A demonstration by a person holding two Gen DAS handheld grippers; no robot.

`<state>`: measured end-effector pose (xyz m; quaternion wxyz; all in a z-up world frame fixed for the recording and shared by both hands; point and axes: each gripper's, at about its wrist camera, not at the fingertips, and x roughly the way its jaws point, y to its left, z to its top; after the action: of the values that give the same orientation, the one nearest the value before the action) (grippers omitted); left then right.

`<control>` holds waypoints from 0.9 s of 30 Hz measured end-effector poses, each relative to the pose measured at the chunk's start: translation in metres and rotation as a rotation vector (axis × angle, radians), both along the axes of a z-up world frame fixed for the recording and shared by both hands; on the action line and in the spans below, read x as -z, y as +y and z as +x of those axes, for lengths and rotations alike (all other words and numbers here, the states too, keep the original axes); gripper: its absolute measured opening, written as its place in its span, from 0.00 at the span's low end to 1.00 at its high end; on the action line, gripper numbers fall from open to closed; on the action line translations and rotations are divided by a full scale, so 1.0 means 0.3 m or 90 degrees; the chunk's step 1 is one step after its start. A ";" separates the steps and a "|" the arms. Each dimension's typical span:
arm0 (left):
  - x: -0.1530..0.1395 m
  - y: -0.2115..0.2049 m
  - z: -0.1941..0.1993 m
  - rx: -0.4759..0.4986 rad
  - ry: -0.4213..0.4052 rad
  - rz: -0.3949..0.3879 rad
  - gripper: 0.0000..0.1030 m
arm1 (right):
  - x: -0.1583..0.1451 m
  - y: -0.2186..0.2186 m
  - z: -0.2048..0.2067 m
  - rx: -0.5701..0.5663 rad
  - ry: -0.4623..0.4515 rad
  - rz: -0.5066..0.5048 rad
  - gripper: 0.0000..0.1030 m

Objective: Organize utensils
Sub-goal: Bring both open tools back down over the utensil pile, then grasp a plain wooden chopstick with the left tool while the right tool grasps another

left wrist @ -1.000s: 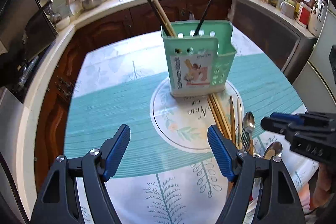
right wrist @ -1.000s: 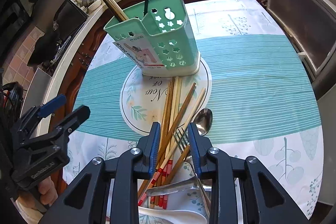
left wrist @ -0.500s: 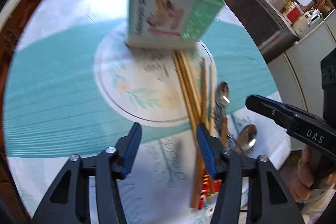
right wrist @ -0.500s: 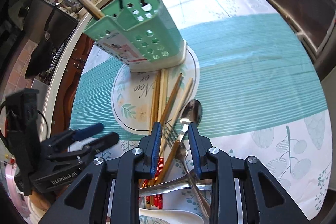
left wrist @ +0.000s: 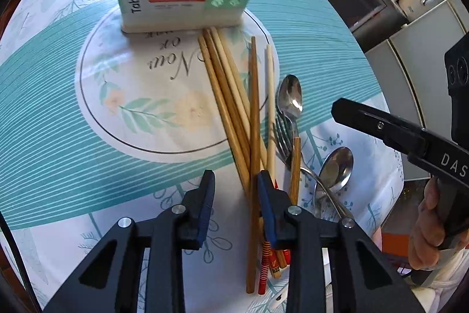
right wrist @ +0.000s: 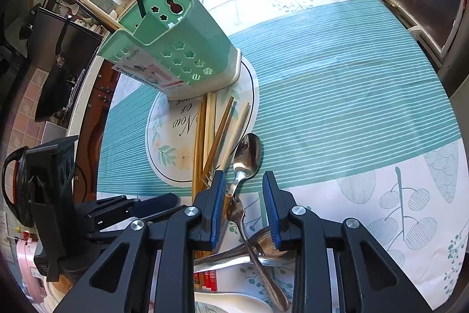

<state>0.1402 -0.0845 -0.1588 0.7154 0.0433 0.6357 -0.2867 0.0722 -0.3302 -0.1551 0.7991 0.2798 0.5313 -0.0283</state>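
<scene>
Two handheld grippers hang over a pile of loose utensils on a table covered by a teal-striped cloth (right wrist: pixel 337 84). We judge this to be the pick-up step: choosing pieces from the pile, to be carried to the green holder (right wrist: pixel 187 49) that stands upright at the far end of the pile, already with a few sticks in it.

The left gripper (left wrist: pixel 236 195) points steeply down at the near ends of the wooden chopsticks (left wrist: pixel 231 104), which fan out from the holder's base towards us. Its jaws are closing, with one or two chopsticks between them just inside the right pad; the left pad is clear of them, so nothing is clamped yet.

The right gripper (right wrist: pixel 244 210) sits beside it, jaws part-way apart. The handle of a steel spoon (right wrist: pixel 247 151) runs between them, close against the left pad (we cannot tell whether it touches), with a gap to the right pad. A fork (left wrist: pixel 281 134) and a second spoon (left wrist: pixel 335 169) lie tangled alongside.

Next, we think, the left jaws must finish closing on one chopstick or a tidy pair, then lift straight up so the crossed neighbours do not drag along.
</scene>
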 end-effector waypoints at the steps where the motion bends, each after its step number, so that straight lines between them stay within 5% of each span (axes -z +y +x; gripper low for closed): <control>1: 0.001 -0.006 -0.003 0.002 0.001 0.001 0.28 | 0.004 0.000 0.000 -0.001 0.000 0.001 0.26; 18: 0.024 -0.059 0.025 0.017 0.002 0.037 0.26 | 0.039 -0.012 -0.012 0.001 -0.006 0.022 0.26; 20: 0.028 -0.057 0.032 0.021 0.006 0.037 0.10 | 0.040 -0.013 -0.014 0.003 -0.008 0.024 0.26; 27: 0.045 -0.029 0.042 0.016 0.025 0.026 0.08 | 0.023 -0.014 -0.026 0.002 -0.018 0.026 0.26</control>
<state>0.1527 -0.0932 -0.1724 0.6980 0.0600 0.6551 -0.2831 0.0642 -0.3342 -0.1621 0.8006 0.2972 0.5200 -0.0152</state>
